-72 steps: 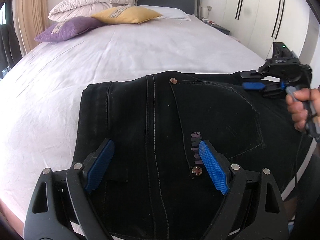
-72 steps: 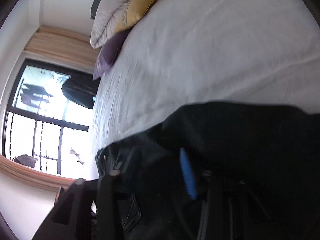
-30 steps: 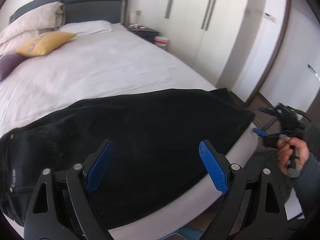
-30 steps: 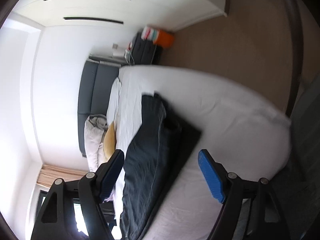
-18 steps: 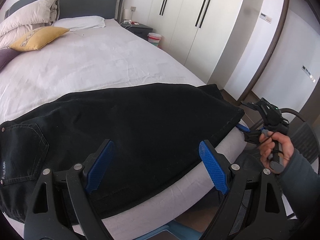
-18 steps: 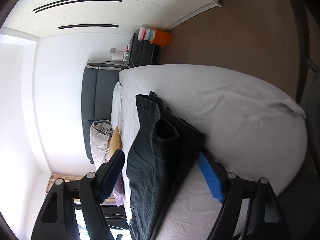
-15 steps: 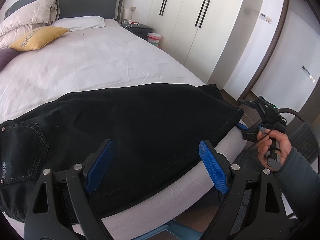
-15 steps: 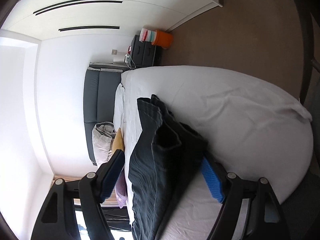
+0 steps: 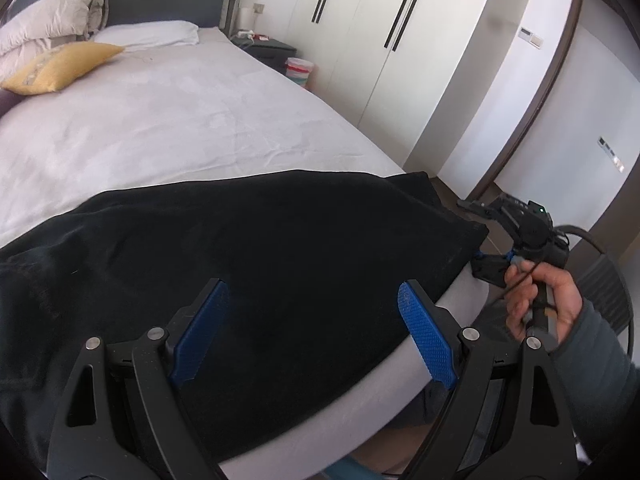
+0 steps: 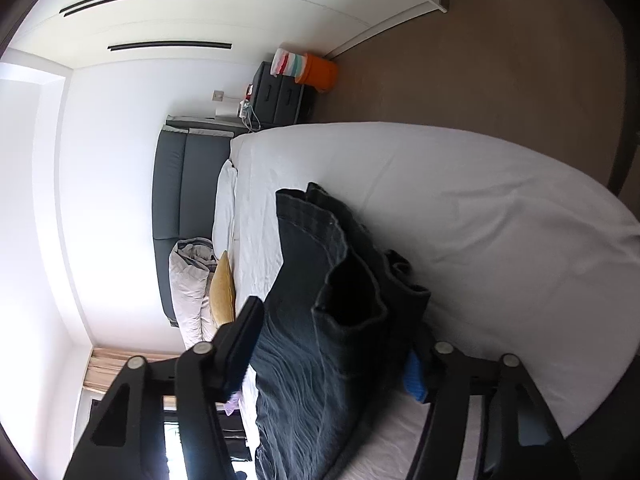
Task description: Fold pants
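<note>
Blue-padded fingers [image 9: 199, 332] of the left gripper [image 9: 312, 332] stand wide apart above the black pants [image 9: 248, 248], which lie flat across the white bed [image 9: 168, 120] near its edge. Further right, the right gripper [image 10: 332, 356] straddles the pants' hem end, jaws spread, one pad tucked beneath the cloth.

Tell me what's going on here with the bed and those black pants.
A person is folding black pants laid across the foot of a bed, holding a claw in each hand. The right claw is open around the leg-hem end near the mattress edge, not yet closed on the fabric. The left claw hovers open above the middle of the pants, gripping nothing. The pants lie lengthwise, hems at the bed's corner, so the next fold hasn't started.
</note>
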